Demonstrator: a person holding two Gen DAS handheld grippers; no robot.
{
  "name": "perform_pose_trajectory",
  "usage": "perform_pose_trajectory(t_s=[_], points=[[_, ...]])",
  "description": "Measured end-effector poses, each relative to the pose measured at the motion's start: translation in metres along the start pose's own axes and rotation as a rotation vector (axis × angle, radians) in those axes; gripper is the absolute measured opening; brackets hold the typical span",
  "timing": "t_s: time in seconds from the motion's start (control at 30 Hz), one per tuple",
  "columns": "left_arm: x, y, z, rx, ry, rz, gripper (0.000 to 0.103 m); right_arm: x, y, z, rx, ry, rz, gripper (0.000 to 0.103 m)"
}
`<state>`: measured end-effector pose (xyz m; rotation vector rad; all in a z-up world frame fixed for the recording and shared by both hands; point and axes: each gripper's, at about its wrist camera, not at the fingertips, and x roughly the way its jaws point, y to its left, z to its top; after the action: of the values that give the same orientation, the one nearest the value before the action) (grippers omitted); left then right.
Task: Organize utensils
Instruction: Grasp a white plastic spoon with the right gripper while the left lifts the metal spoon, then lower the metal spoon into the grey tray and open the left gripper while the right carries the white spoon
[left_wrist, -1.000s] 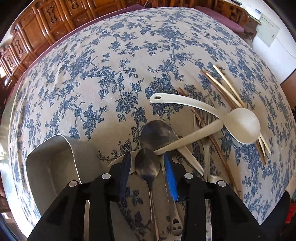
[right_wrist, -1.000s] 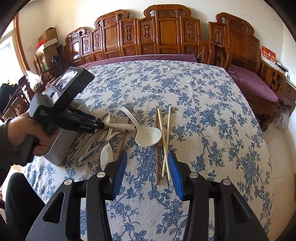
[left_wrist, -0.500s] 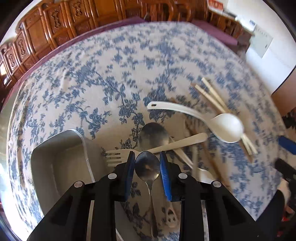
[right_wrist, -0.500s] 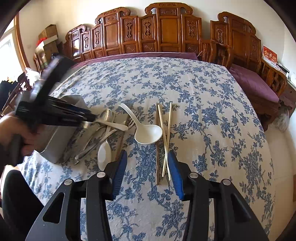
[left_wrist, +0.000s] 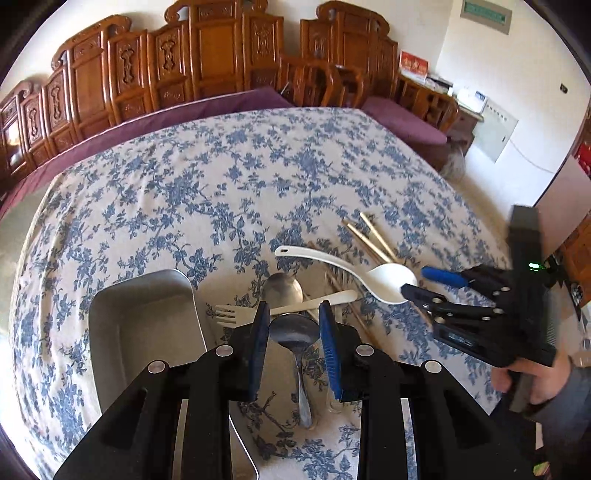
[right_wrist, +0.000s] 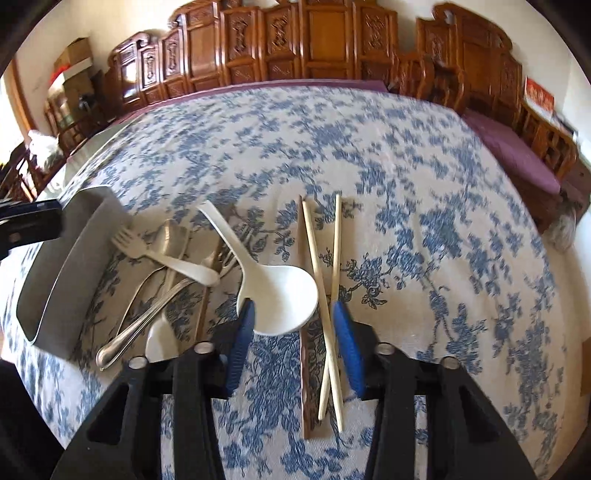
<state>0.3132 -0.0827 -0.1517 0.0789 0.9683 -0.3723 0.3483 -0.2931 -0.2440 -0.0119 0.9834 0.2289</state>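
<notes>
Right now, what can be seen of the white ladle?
The white ladle looks like smooth plastic: a deep round bowl and a long curved handle with a small hole at its end. It lies bowl up on the cloth, handle across the cutlery pile. The open right gripper straddles its bowl; contact is unclear. The bowl edge meets the chopsticks.

I can't read any text: the green sign (left_wrist: 487, 11) and red card (left_wrist: 413, 66) on the wall are too blurred.
</notes>
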Motion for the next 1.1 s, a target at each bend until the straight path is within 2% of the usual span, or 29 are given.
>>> perform_pose_trajectory(t_s=[0.07, 0.13, 0.2, 0.5, 0.77, 1.1], points=[[-0.003, -0.001, 0.000, -0.003, -0.010, -0.002, 0.025, 0.006, -0.003, 0.002, 0.035, 0.015, 0.015, 0.027], [-0.006, -0.002, -0.001, -0.005, -0.022, 0.003, 0.025, 0.007, -0.003, 0.003, 0.057, 0.019, 0.016, 0.010], [-0.010, -0.003, -0.002, -0.002, -0.034, 0.010, 0.025, 0.007, -0.002, 0.004, 0.066, 0.024, 0.016, 0.005], [-0.044, -0.001, 0.000, -0.015, -0.095, 0.034, 0.025, -0.018, -0.004, 0.003, 0.089, -0.023, -0.034, 0.002], [-0.080, 0.016, 0.003, -0.044, -0.149, 0.067, 0.025, -0.051, -0.011, 0.006, 0.104, -0.101, -0.126, 0.002], [-0.112, 0.060, -0.001, -0.095, -0.179, 0.133, 0.025, -0.089, 0.006, 0.011, 0.078, -0.183, -0.105, 0.002]])
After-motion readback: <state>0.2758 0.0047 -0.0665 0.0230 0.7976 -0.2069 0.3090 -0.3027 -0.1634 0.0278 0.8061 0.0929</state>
